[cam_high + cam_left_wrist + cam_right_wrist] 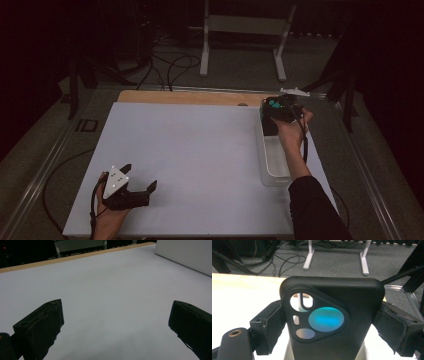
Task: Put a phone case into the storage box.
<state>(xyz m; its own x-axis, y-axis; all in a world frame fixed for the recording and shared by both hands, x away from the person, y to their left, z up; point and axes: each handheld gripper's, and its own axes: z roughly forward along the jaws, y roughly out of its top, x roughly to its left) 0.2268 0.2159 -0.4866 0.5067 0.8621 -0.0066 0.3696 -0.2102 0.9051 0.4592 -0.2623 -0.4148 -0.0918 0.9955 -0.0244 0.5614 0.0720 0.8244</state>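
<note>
Jaws of the right gripper [329, 325] are clamped on the sides of a black phone case [337, 302], held above the far end of a white bin [272, 165] at the counter's [200, 150] right edge, while the left gripper [141, 177] rests on the counter, jaws spread wide.

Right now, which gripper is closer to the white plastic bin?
Right. The right gripper holds a black phone case over the white plastic bin's far end; the left gripper rests open, far across the table.
</note>
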